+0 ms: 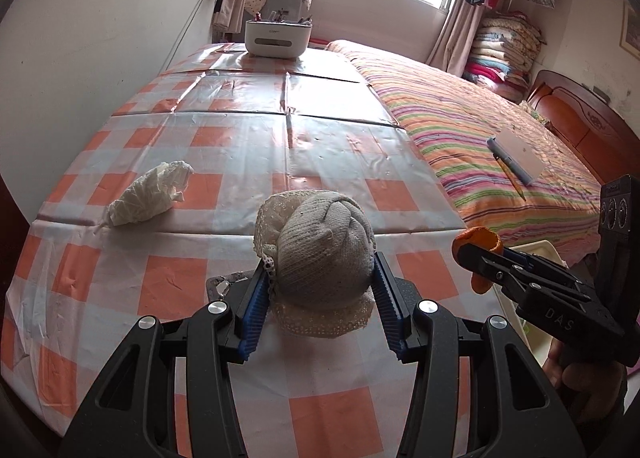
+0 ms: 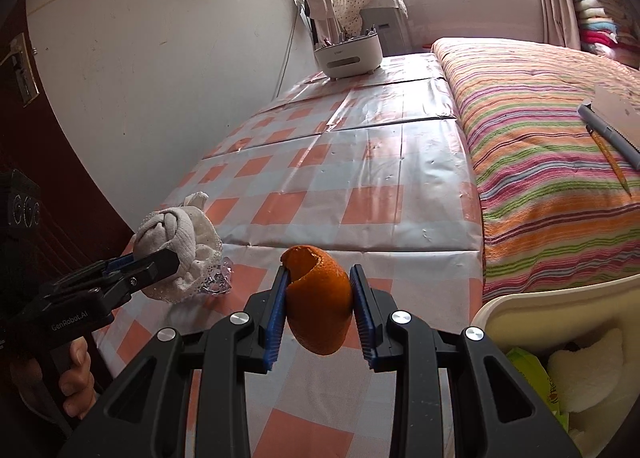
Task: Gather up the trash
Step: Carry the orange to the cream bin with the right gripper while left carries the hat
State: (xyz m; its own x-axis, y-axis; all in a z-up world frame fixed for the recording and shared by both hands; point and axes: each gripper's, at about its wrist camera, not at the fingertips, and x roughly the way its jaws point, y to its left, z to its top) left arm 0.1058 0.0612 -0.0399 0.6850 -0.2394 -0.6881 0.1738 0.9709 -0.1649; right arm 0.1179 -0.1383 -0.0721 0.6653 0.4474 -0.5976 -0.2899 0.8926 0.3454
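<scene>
Left gripper [image 1: 322,278]: closed on a balled grey sock [image 1: 326,250] with a lace cuff, both blue pads pressed against its sides; held just above the near part of the table [image 1: 340,145]. In the right wrist view the same gripper [image 2: 160,266] appeared at far left, sock [image 2: 172,238] clamped between its jaws, a bit of clear crinkled plastic [image 2: 218,278] lying on the cloth just beside and beneath it.

Right gripper [image 2: 318,298]: closed on a curl of orange peel [image 2: 318,298], pads touching both its sides, the peel hanging below the fingers over the near table edge. In the left wrist view this gripper [image 1: 476,254] stood at the right, the peel [image 1: 480,242] showing at its tip.

Table covering: glossy orange-and-white checked cloth, creased in squares.

Crumpled white tissue [image 1: 150,195]: lay on the table left of the sock, well apart from both grippers.

White bin [image 2: 552,314]: at near right below the table edge, beside the right gripper; held a green wrapper [image 2: 532,374] and something white and soft [image 2: 588,374].

White organiser box [image 1: 278,37]: stood at the far end of the table, small items upright in it.

Bed [image 1: 480,129]: right of the table, touching its edge, under a striped blanket; a grey case [image 1: 516,155] and a pencil [image 1: 510,173] lay on it.
</scene>
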